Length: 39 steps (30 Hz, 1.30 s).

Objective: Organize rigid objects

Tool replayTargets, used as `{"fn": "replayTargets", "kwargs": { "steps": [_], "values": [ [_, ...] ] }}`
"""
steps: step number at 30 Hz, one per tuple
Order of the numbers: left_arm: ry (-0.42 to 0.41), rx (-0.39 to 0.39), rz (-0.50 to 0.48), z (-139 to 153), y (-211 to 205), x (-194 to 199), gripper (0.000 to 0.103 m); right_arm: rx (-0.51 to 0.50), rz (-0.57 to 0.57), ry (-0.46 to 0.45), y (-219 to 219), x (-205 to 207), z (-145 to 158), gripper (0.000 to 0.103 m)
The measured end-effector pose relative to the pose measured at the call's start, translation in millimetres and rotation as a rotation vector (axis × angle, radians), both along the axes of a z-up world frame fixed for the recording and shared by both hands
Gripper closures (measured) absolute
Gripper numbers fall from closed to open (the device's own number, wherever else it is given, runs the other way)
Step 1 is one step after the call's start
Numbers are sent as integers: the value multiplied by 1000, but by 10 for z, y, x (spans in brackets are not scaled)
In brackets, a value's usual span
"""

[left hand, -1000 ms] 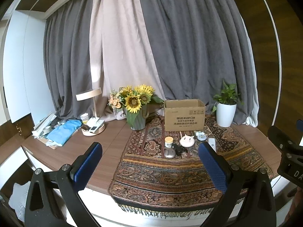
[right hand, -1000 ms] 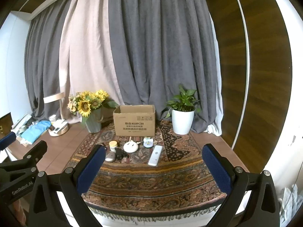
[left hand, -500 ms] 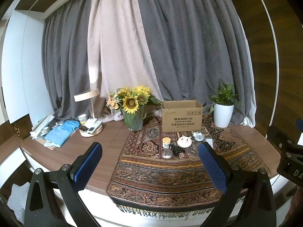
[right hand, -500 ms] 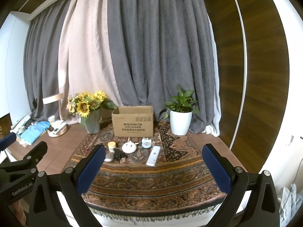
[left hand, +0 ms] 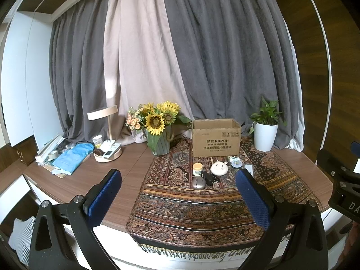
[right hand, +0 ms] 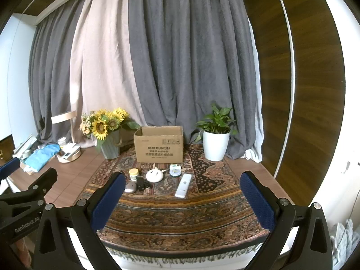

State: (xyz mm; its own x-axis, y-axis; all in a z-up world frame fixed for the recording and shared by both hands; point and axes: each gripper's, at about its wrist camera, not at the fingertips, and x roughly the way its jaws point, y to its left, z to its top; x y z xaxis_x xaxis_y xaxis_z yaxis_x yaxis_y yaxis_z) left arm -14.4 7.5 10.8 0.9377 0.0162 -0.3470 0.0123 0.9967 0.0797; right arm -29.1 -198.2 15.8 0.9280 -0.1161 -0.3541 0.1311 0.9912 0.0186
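Six small rigid things lie on the patterned runner [right hand: 180,211] that covers the middle of the bench [left hand: 126,168], in a loose cluster just in front of the cardboard box [right hand: 158,145]. From the bench's left: a yellow-lidded jar [right hand: 133,174] stands upright, a grey domed object [right hand: 131,187] lies nearer the front edge just beside it, and a black object [right hand: 141,183] lies touching or almost touching the dome's right side; I cannot tell which. A white round device [right hand: 154,176] sits right of the jar, a small round blue-rimmed item [right hand: 175,170] sits nearer the box, and a white remote [right hand: 183,185] lies rightmost, pointing towards the front edge.

The box stands open-topped towards the back edge, printed side facing forward. A vase of sunflowers [right hand: 107,135] stands at the box's left and a potted plant [right hand: 215,139] in a white pot at its right, towards the back right corner. On the bare wood at the left end are a desk lamp [left hand: 105,132] on a round tray base and a blue cloth [left hand: 73,156].

Both hand-held grippers hover off the front edge, well apart from the cluster. The left hand-held gripper [left hand: 177,195] is spread wide and empty, and the right hand-held gripper [right hand: 182,199] is likewise wide and empty.
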Motion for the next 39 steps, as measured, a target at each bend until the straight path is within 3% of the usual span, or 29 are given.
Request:
{"fn": "replayTargets", "kwargs": {
  "steps": [30,39],
  "values": [
    [0,-1,2,-46,-11,-2,0,2,1,1,31,41,-1,0],
    [36,-2,4,-168,-9,186,0,15,1,12,36,87,-53,0]
  ]
}}
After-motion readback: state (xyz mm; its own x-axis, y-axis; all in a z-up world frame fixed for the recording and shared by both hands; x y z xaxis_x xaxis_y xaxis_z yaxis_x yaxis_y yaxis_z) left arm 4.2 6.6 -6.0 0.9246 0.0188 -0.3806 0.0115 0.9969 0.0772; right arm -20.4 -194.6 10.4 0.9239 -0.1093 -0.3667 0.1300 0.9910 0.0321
